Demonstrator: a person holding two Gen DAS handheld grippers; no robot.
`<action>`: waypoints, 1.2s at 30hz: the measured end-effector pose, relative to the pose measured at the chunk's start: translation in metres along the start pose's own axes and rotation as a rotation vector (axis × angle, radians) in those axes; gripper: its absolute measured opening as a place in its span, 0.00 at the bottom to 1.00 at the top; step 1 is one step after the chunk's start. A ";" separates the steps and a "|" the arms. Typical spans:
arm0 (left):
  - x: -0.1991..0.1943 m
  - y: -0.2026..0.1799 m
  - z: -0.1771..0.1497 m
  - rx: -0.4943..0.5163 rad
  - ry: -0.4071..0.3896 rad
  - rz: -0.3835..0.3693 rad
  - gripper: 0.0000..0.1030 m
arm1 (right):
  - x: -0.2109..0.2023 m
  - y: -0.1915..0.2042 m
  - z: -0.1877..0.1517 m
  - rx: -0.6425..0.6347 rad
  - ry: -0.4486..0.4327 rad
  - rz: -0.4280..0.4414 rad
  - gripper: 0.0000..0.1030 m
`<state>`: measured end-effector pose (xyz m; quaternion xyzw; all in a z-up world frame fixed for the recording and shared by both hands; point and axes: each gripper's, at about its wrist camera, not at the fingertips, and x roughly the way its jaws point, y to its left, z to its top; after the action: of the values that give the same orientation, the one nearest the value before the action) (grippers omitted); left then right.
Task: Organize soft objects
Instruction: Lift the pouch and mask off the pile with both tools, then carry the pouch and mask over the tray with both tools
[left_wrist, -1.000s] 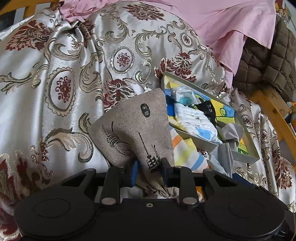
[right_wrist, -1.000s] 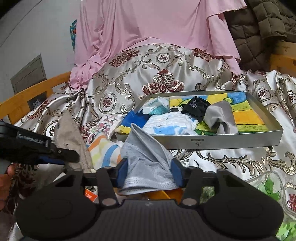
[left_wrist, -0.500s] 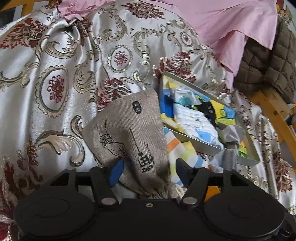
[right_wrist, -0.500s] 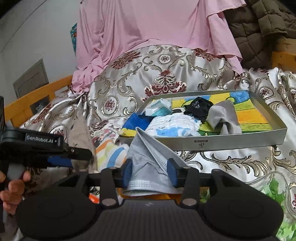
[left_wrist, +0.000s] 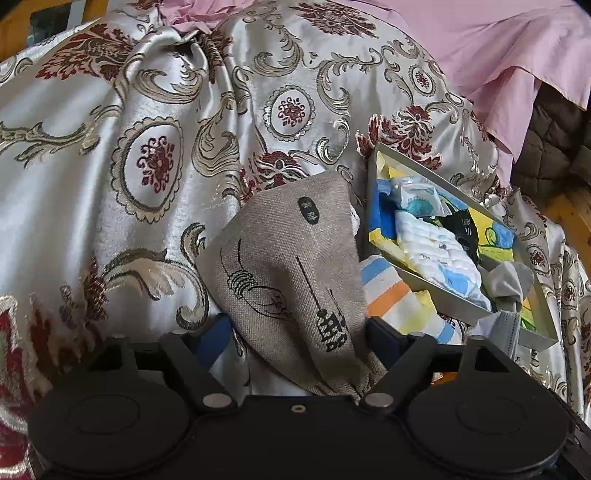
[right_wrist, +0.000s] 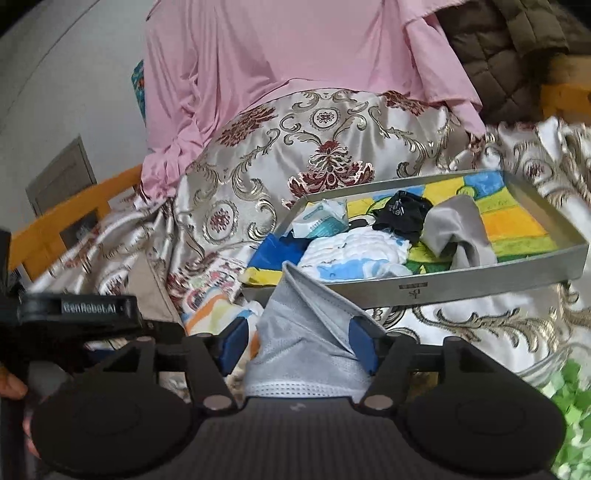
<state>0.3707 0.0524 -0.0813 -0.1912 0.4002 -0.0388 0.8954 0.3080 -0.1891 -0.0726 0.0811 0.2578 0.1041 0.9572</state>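
Left gripper: jaws opening, beige printed linen pouch between them, its lower end hidden.
Right gripper: jaws opening around grey pleated face mask, bottom edge cut off.

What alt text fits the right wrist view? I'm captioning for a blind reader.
A grey face mask lies between the opening jaws of the right hand-held gripper, in front of a tray holding folded cloths on a patterned satin bedspread. The left hand-held gripper shows at left.
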 end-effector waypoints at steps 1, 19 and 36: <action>0.001 0.000 0.000 0.001 0.000 0.001 0.72 | 0.002 0.003 -0.001 -0.025 0.009 -0.024 0.64; -0.028 -0.010 -0.005 0.039 -0.054 -0.111 0.24 | -0.004 -0.013 -0.001 0.093 0.018 0.005 0.26; -0.066 -0.054 0.007 0.111 -0.208 -0.268 0.24 | -0.037 -0.035 0.031 0.157 -0.114 0.011 0.18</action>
<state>0.3358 0.0196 -0.0109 -0.1958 0.2737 -0.1600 0.9280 0.2976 -0.2347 -0.0357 0.1631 0.2096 0.0839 0.9604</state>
